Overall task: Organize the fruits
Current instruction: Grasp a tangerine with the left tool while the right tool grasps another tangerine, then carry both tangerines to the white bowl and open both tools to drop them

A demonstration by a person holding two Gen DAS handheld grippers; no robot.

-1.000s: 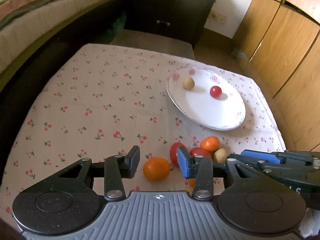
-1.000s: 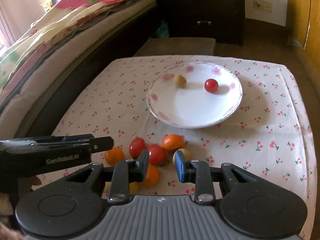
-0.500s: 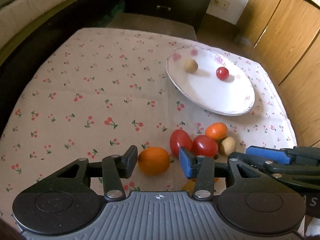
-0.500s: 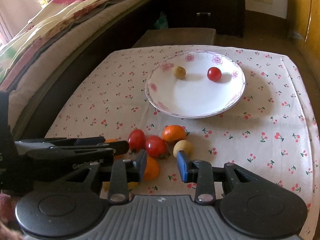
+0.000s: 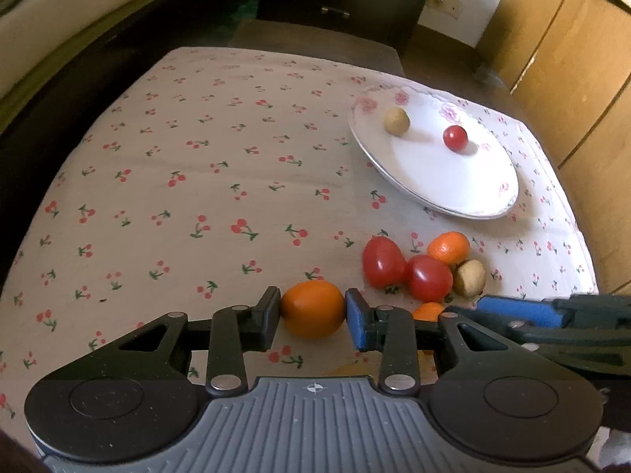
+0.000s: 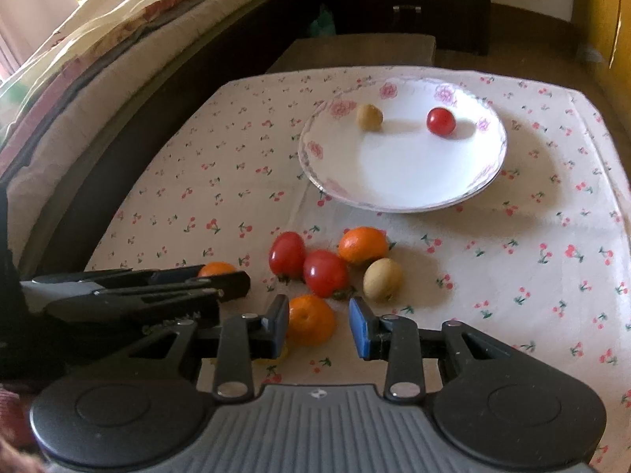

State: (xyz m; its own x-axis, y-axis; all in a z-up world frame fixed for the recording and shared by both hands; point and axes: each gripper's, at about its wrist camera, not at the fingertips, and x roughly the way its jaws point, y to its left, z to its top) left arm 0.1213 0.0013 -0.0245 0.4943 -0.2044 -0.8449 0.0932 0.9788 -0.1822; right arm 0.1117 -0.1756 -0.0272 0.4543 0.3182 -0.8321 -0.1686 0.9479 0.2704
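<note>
My left gripper (image 5: pixel 313 317) has closed on an orange (image 5: pixel 312 308) that sits on the cherry-print tablecloth; both pads touch its sides. My right gripper (image 6: pixel 319 325) is open, with another orange (image 6: pixel 310 319) between its pads, against the left one. Beyond lie two red tomatoes (image 6: pixel 287 254) (image 6: pixel 325 273), a third orange (image 6: pixel 363 245) and a tan fruit (image 6: pixel 382 274). The white flowered plate (image 6: pixel 394 181) at the far right holds a tan fruit (image 6: pixel 369 117) and a small red tomato (image 6: pixel 441 121).
A bed with blankets (image 6: pixel 79 51) runs along the left of the table. A dark cabinet (image 6: pixel 402 0) stands behind, wooden cupboard doors (image 5: pixel 572 71) to the right. A yellow piece (image 6: pixel 276 354) shows under the right gripper's left finger.
My left gripper moved forward and its pads closed onto the orange. My right gripper moved forward toward the near orange and stayed open.
</note>
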